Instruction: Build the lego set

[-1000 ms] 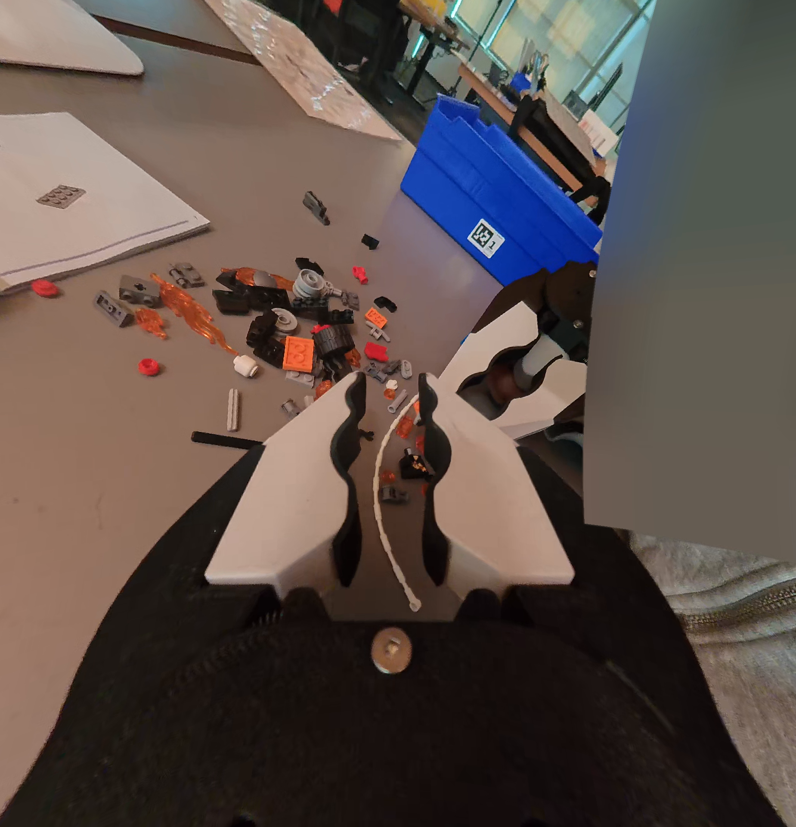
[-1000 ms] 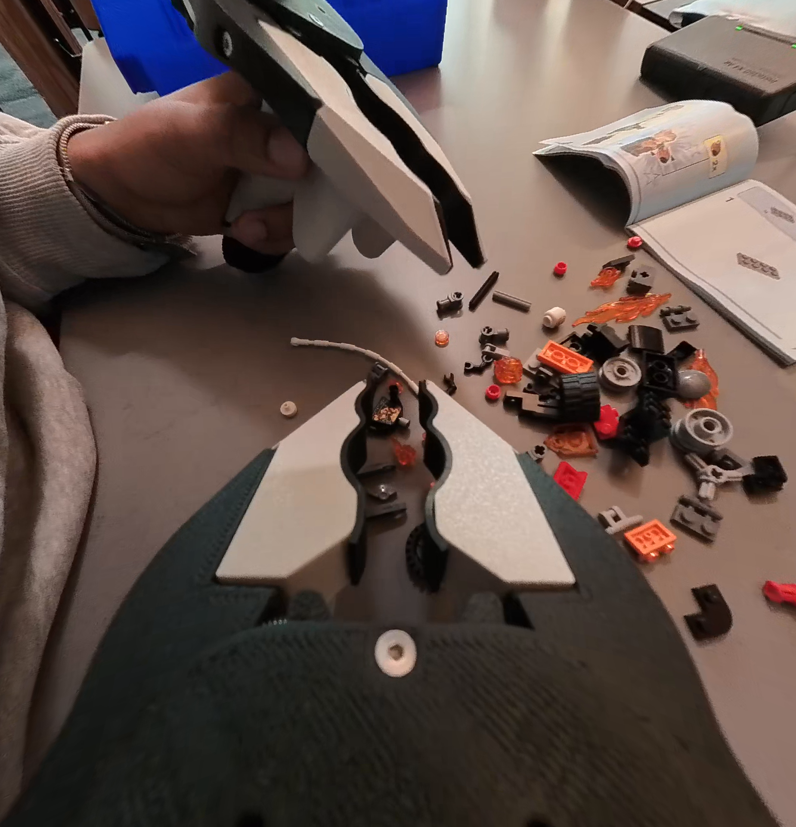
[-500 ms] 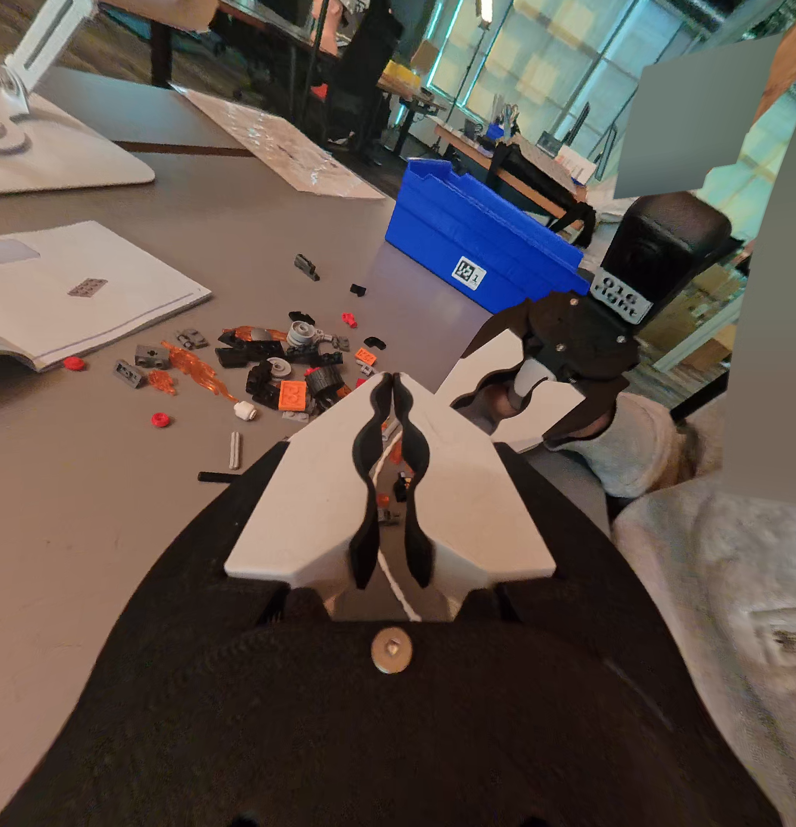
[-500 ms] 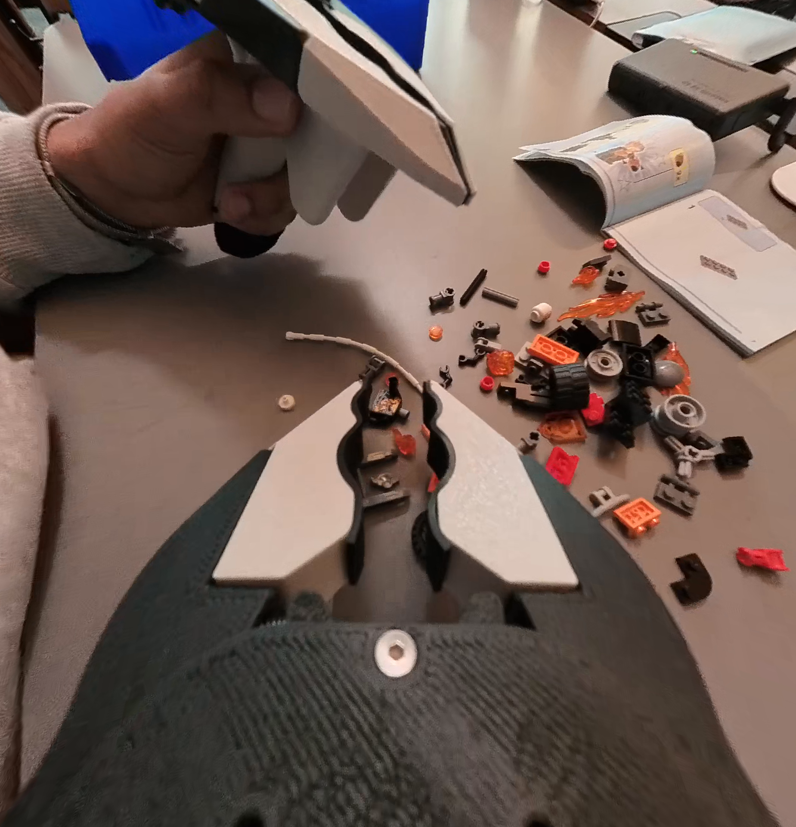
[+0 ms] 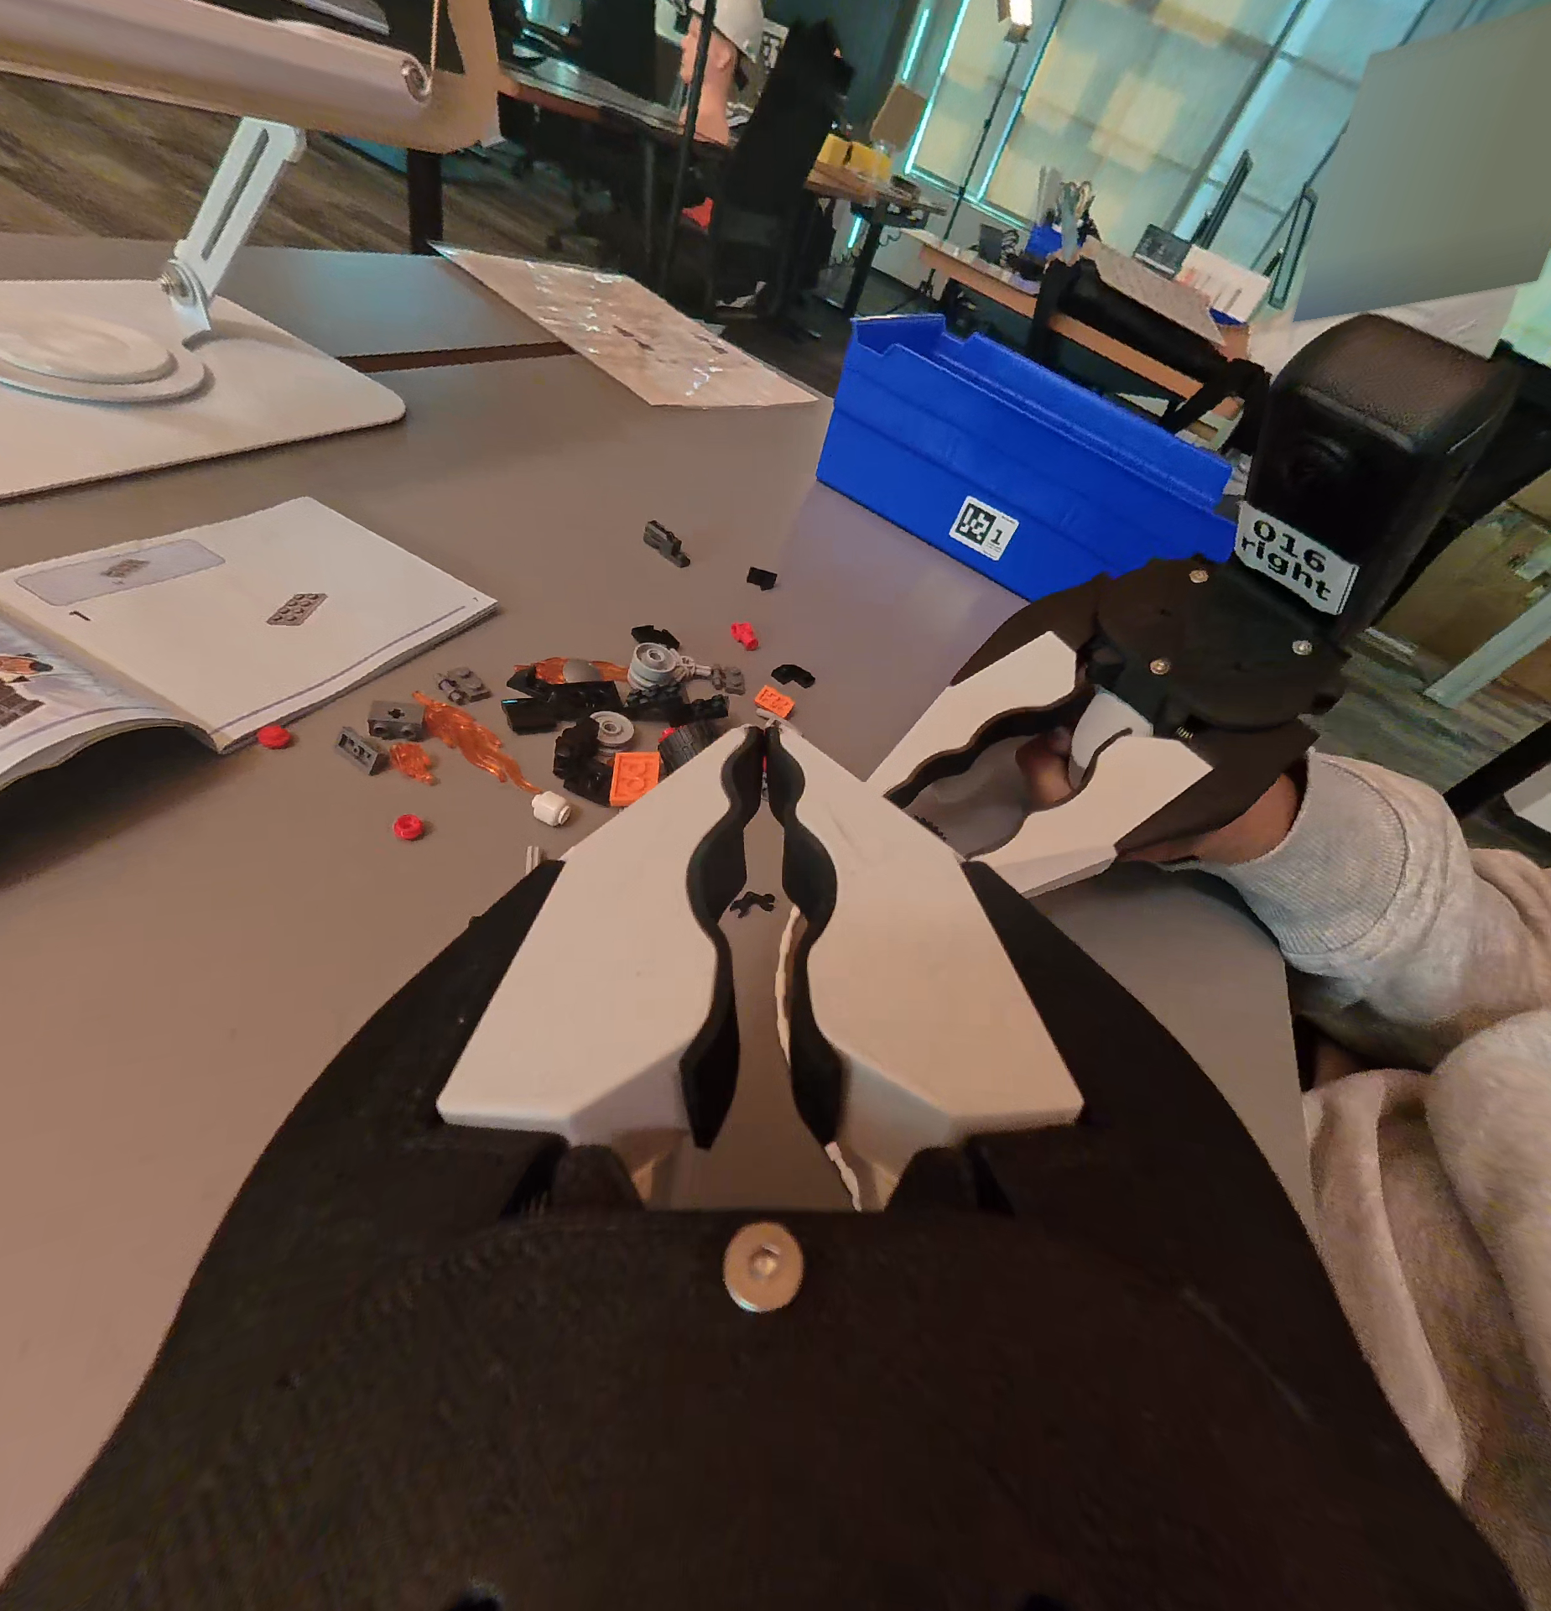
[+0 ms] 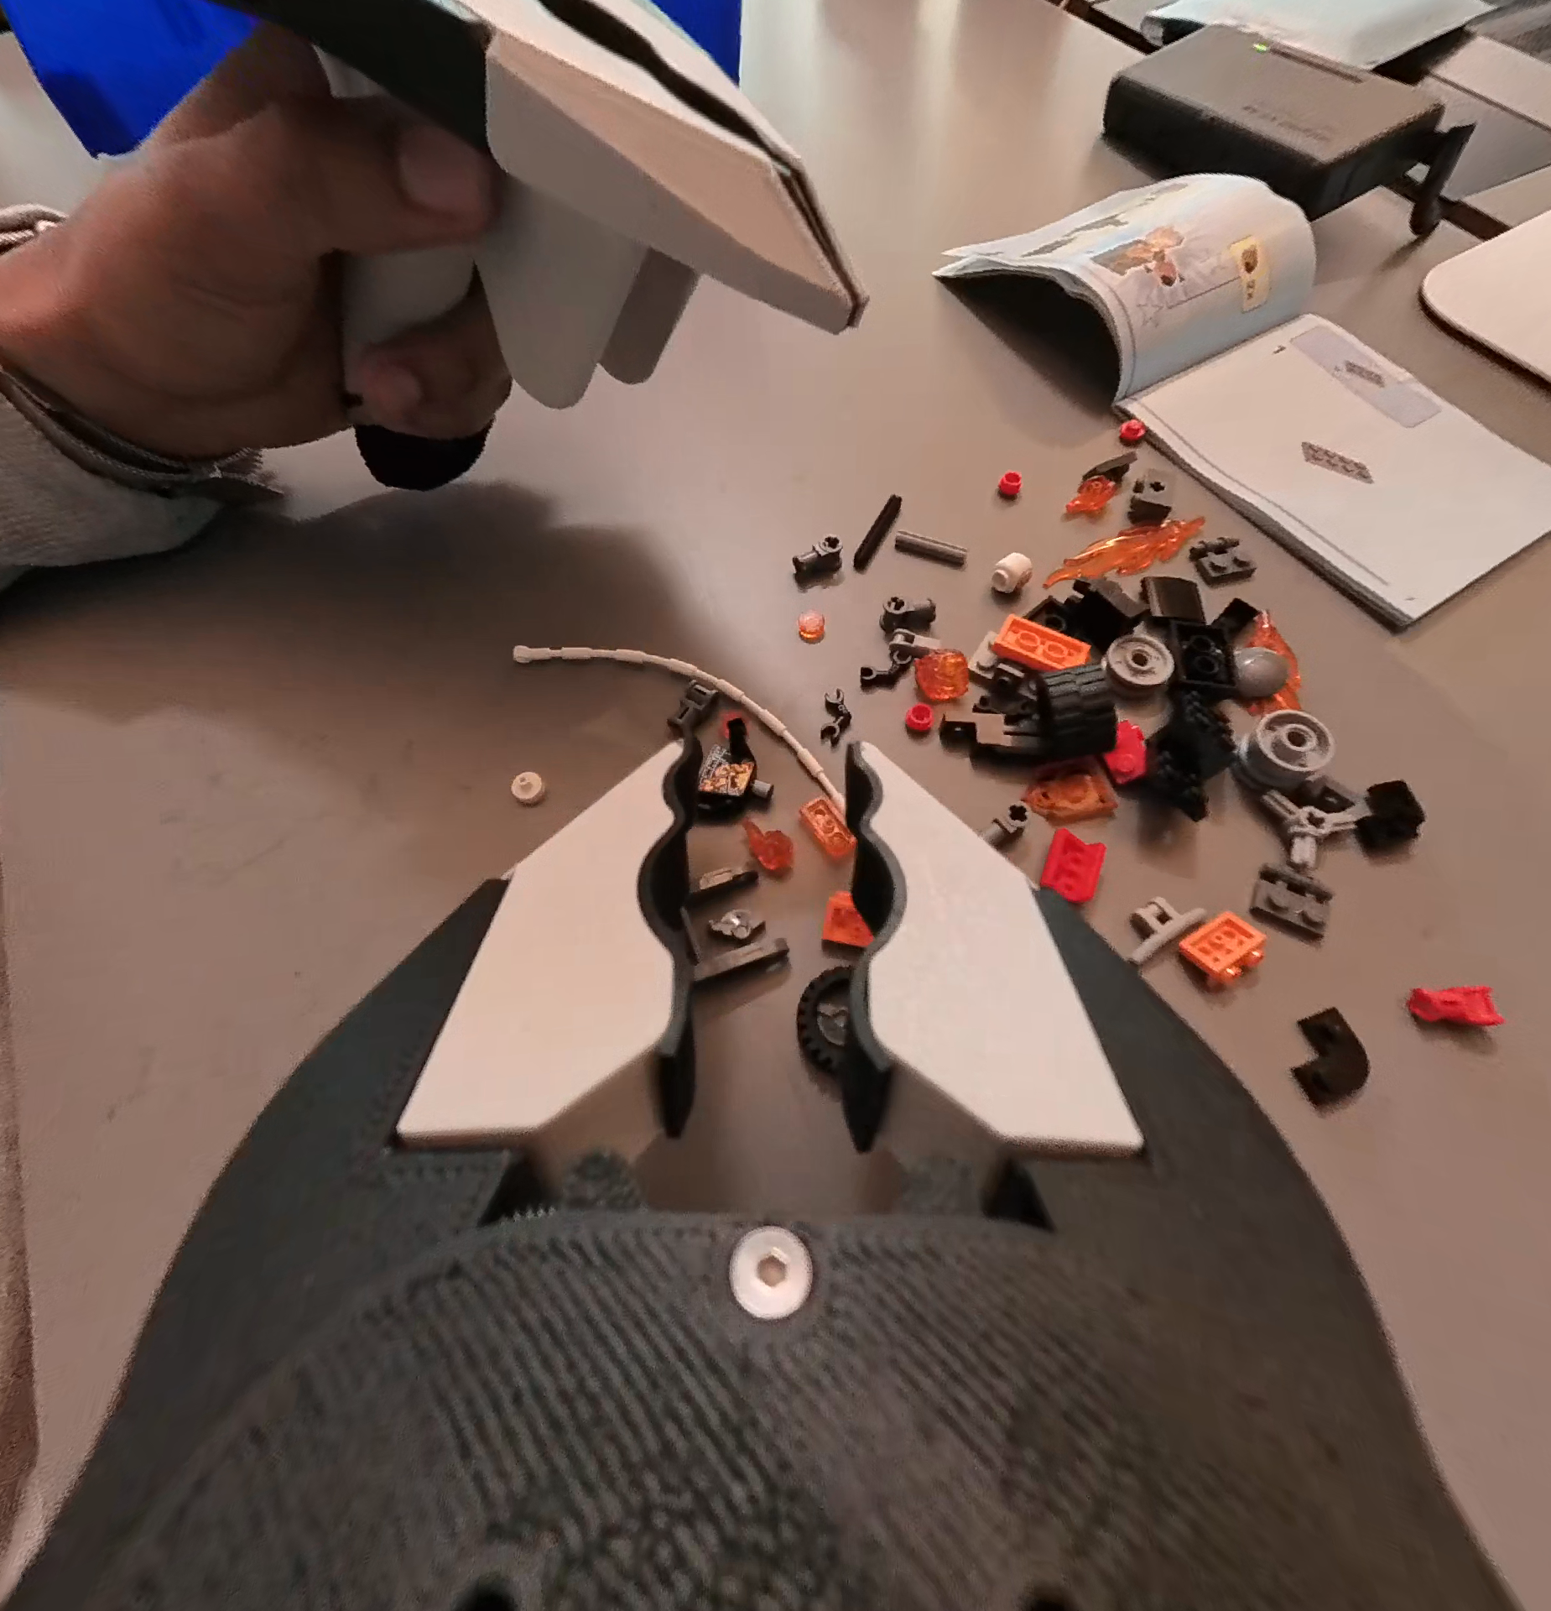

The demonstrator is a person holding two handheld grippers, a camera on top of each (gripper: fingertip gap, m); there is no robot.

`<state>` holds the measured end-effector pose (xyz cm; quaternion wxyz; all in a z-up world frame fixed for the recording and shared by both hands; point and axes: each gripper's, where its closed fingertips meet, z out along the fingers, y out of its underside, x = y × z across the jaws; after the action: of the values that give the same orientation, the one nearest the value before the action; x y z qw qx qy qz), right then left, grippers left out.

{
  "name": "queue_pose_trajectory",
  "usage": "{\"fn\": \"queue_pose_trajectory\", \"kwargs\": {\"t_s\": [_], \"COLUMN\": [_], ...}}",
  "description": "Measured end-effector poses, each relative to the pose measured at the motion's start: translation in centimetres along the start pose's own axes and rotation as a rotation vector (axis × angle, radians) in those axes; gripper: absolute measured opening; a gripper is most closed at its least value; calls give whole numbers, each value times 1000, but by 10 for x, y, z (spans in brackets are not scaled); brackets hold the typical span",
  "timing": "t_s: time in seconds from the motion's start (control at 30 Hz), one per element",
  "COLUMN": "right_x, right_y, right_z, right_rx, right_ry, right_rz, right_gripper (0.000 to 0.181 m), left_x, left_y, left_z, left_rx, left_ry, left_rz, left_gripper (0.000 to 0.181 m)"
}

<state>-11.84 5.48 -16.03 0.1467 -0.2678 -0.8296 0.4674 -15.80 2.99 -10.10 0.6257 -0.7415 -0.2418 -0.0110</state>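
Loose lego pieces (image 5: 615, 715), black, grey, orange and red, lie in a pile on the grey table (image 5: 188, 959); the pile also shows in the right wrist view (image 6: 1103, 697). My left gripper (image 5: 763, 741) is shut with nothing in it and is held above the table near the pile; it shows in the right wrist view (image 6: 841, 305) too. My right gripper (image 6: 765, 758) is open and empty, low over a printed black piece (image 6: 726, 771) and small orange pieces. A thin white flexible piece (image 6: 667, 671) lies just beyond its tips.
An open instruction booklet (image 5: 231, 610) lies left of the pile, also in the right wrist view (image 6: 1329, 462). A blue bin (image 5: 1016, 453) stands beyond the pile. A white stand base (image 5: 144, 392) is at far left. A black box (image 6: 1277, 113) sits behind the booklet. Tip to tip, the grippers are about 8 centimetres apart. The thin white flexible piece (image 6: 667, 671) is about 5 centimetres from my right fingertips.
My left gripper has closed from partly open to shut and has lifted and tilted up from the table. My right gripper has stayed open in about the same place.
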Motion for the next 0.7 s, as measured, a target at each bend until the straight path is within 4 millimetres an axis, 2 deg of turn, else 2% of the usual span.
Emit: {"fn": "queue_pose_trajectory", "kwargs": {"t_s": [0.33,0.53,0.7], "right_x": [-4,-8,-8], "right_y": [9,15,18], "right_z": [9,13,16], "right_rx": [-77,-120,-147], "right_ry": [46,40,50], "right_rz": [-42,-64,-60], "right_gripper": [34,34,34], "left_x": [1,-11,-11], "left_y": [6,22,31], "left_z": [3,8,12], "left_rx": [-29,-121,-168], "left_ry": [-1,-71,-58], "left_rz": [0,-5,-26], "left_gripper": [0,1,4]}}
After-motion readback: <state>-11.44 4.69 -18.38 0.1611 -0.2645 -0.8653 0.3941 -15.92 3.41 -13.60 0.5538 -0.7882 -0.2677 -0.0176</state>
